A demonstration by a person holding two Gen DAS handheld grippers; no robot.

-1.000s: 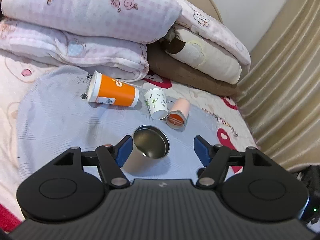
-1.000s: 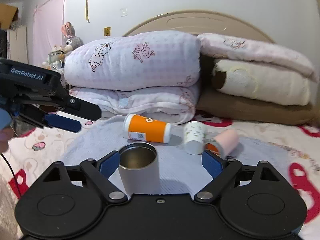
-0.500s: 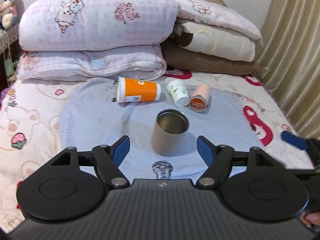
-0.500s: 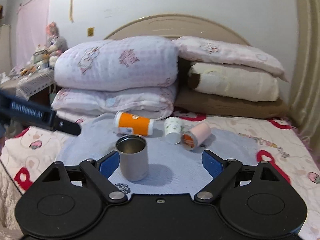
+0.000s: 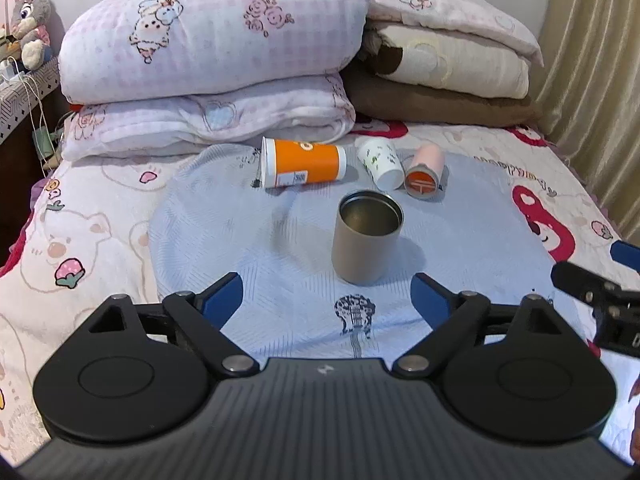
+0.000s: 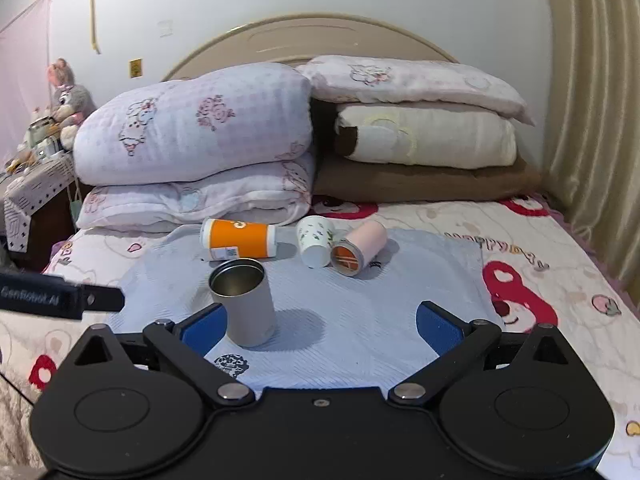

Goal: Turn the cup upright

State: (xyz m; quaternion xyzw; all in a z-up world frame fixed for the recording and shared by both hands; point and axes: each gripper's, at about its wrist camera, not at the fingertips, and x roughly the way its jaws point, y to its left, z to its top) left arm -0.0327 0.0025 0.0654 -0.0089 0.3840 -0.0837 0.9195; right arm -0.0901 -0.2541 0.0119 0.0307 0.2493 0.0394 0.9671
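Metal cup [image 5: 367,236] stands upright, mouth up, at centre frame in the left wrist view, on the pale blue cloth [image 5: 240,240] spread over the bed [image 5: 80,240]. In the right wrist view the same cup [image 6: 244,300] sits left of centre, just above the left blue pad.

Left gripper [image 5: 327,298]: released, blue pads spread wide, nothing between them. Cup lies above the gap, apart from both pads.

Right gripper [image 6: 322,326]: released too, pads wide, grasping nothing. Whether the cup touches its left pad or only overlaps it in the picture, cannot tell.

Above the metal cup, toward upper centre, three cups lie on their sides in a row: orange paper cup [image 5: 302,162] at left, white leaf-print cup [image 5: 380,162] in the middle, pink cup [image 5: 425,172] at right with orange interior facing the camera. White and pink cups sit just beside each other.

Folded quilts [image 5: 208,60] stacked across the top of the frame. Plush rabbit [image 5: 28,12] upper left. Curtain [image 5: 600,80] along the right edge.
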